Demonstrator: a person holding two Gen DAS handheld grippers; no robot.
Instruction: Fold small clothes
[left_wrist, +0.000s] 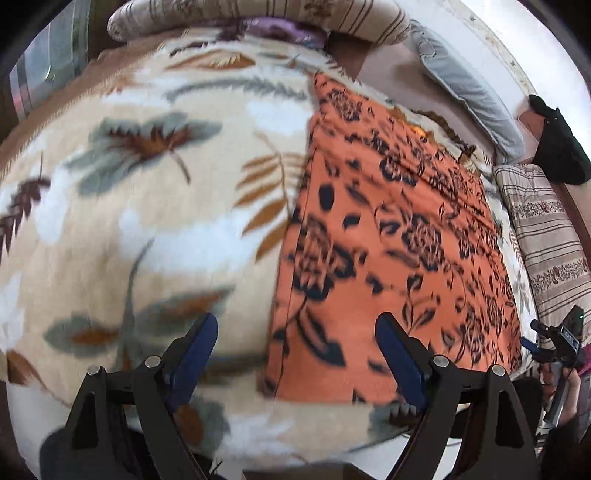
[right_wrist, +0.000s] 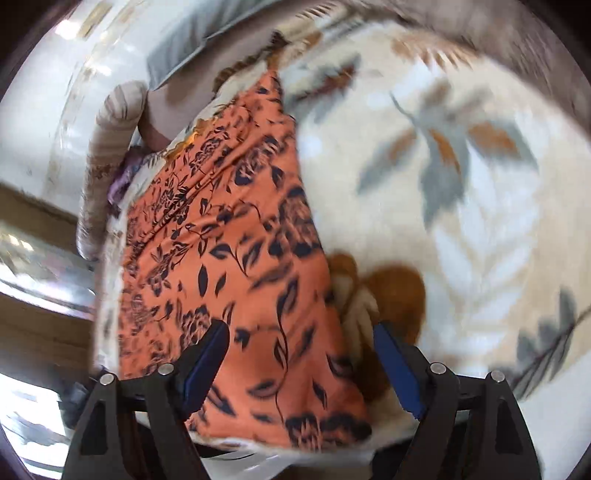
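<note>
A: How does the cloth look?

B: An orange cloth (left_wrist: 391, 229) with dark navy roses and leaves lies flat as a long strip on the bed's cream leaf-print blanket (left_wrist: 147, 206). It looks folded lengthwise, with straight side edges.

A: And the left hand-held gripper (left_wrist: 295, 358)?

B: Tilted down over the bed, jaws spread wide, nothing between the blue pads. The cloth's near end lies just ahead of its right finger; its left finger hangs over bare blanket.

A: The right hand-held gripper (right_wrist: 301, 354)?

B: Also angled down, jaws spread and pinching nothing. The cloth (right_wrist: 236, 251) runs forward from between its fingers, more toward the left one.

A: Room to move?

B: Open blanket (right_wrist: 461, 184) lies right of that gripper. Beyond the cloth's far edge sit a striped bolster (left_wrist: 550, 236) and a grey pillow (left_wrist: 469, 88).
</note>
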